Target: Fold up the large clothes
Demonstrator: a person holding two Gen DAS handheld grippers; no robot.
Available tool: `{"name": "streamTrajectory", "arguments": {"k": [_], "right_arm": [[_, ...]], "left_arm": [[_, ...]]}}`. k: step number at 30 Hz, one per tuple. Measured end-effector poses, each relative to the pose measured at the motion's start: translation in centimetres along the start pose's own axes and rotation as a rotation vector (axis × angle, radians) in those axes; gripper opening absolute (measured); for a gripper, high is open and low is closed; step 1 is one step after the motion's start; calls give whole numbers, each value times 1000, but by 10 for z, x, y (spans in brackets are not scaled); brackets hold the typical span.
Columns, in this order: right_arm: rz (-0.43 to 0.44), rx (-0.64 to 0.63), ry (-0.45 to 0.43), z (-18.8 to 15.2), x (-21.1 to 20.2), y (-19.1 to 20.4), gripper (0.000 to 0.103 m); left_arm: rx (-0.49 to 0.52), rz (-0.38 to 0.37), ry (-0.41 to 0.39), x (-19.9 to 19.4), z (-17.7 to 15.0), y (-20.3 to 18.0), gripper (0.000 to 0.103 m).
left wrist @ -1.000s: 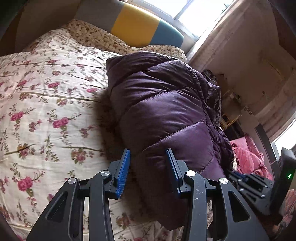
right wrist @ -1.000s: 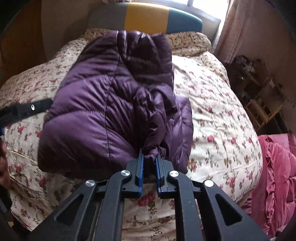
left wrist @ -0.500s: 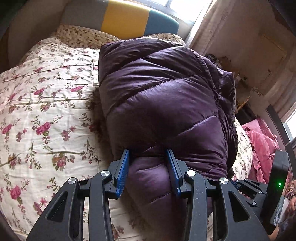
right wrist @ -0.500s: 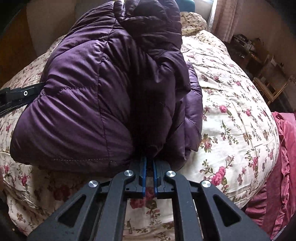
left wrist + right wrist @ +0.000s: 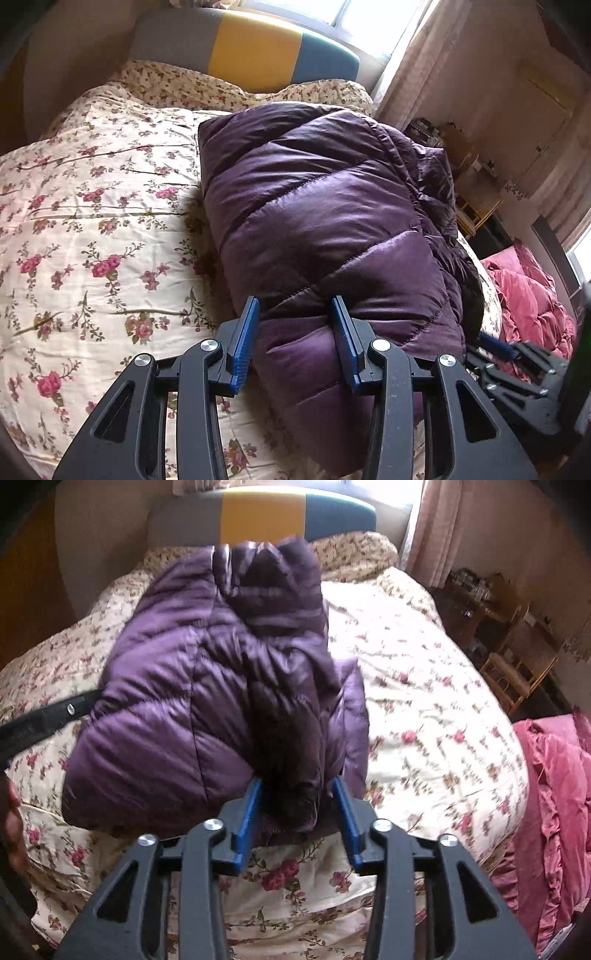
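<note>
A folded purple puffer jacket lies on the flowered bed cover. My left gripper stands half open at the jacket's near end. The puffy quilted edge fills the gap between its blue pads, and I see no squeeze. In the right wrist view the jacket is blurred. My right gripper is opening: a dark fold of the jacket hangs between its jaws, clear of both pads. The left gripper's black finger reaches in at the jacket's left side. The right gripper shows at the jacket's lower right.
A grey, yellow and teal headboard stands at the far end of the bed. Pink ruffled bedding lies beside the bed on the right. Wooden furniture and a curtain fill the far right. A person's hand shows at the left edge.
The right jaws were shut on the jacket's dark fold and have now parted from it. The right gripper has drawn back, so the jacket looks smaller. The left jaws keep their width.
</note>
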State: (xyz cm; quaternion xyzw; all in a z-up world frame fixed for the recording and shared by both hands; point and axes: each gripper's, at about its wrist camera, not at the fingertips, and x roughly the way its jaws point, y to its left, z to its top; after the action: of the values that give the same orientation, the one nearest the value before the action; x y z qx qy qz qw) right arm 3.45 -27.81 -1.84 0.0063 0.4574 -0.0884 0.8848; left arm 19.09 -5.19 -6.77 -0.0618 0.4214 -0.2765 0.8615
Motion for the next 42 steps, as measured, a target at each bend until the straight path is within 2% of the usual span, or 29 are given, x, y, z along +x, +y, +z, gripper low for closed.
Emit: {"name": "streamTrajectory", "arguments": {"k": [4, 10, 13, 22, 27, 35, 40, 42], "right_arm": [[0, -11, -42, 11, -16, 4, 47], [1, -38, -89, 32, -23, 20, 47], [-1, -51, -112, 42, -23, 34, 47], [-5, -76, -160, 77, -8, 45, 47], [-26, -73, -159, 96, 4, 46, 47], [-111, -74, -145, 126, 33, 45, 47], [-130, -66, -96, 139, 65, 36, 45], [-125, -61, -65, 139, 76, 31, 41]], "left_arm": [[-8, -6, -10, -4, 3, 2, 40], [-21, -16, -32, -15, 8, 7, 40], [-32, -13, -46, -19, 13, 12, 40], [-91, 30, -74, -20, 36, 35, 40], [-94, 54, -83, -13, 54, 42, 40], [-58, 95, -78, 8, 78, 42, 40], [-36, 107, -78, 20, 93, 42, 40], [-34, 103, -76, 24, 98, 41, 40]]}}
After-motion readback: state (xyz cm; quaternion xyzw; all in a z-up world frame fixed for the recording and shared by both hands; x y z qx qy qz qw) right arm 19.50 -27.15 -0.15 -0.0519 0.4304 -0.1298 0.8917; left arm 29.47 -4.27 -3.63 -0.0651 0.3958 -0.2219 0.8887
